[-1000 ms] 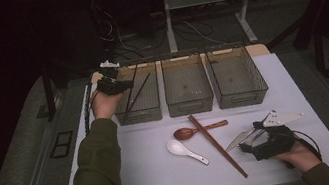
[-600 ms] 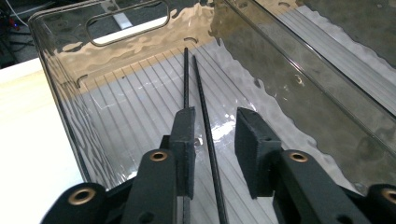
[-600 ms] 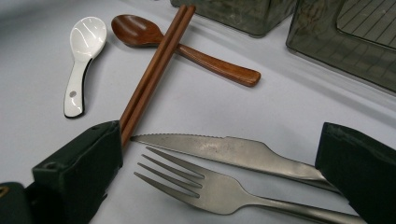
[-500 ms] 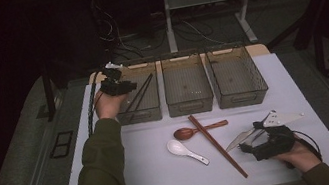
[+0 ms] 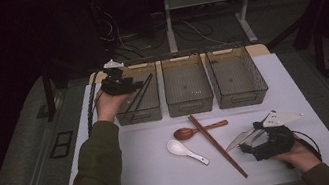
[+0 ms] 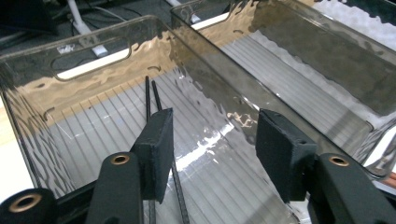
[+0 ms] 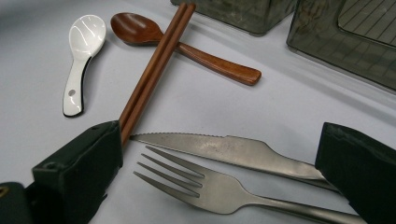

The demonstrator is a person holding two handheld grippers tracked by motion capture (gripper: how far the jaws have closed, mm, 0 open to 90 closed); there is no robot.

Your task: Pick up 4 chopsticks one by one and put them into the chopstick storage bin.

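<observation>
Your right gripper (image 5: 252, 144) rests on the white table (image 5: 156, 175) near its front right corner. Its jaws stand wide apart and press on nothing. In the right gripper view a steel knife (image 7: 224, 150) and a steel fork (image 7: 205, 185) lie flat on the table between the two jaws, side by side and very close, their tips pointing to the table's middle. I cannot tell if a pad touches the handles.

Just beyond the knife tip lies a pair of brown chopsticks (image 5: 217, 145), going diagonally from the front toward the bins. It crosses over the handle of a brown wooden spoon (image 5: 198, 129). A white ceramic spoon (image 5: 186, 151) lies just left of them, apart from both.

Along the far edge stand three clear grey bins in a row: the left bin (image 5: 128, 117), the middle bin (image 5: 189, 103) and the right bin (image 5: 242, 97). The middle and right ones look empty.

Your left gripper (image 5: 123, 85) hovers at the left bin's far left corner. Its jaws have just been opening and are now about half open, with no grip. A pair of black chopsticks (image 6: 150, 95) lies inside this bin, running under the gripper's left pad (image 6: 156, 154); whether the pad touches them I cannot tell.

Count: two pairs of chopsticks, two spoons, one knife, one fork, three bins.
</observation>
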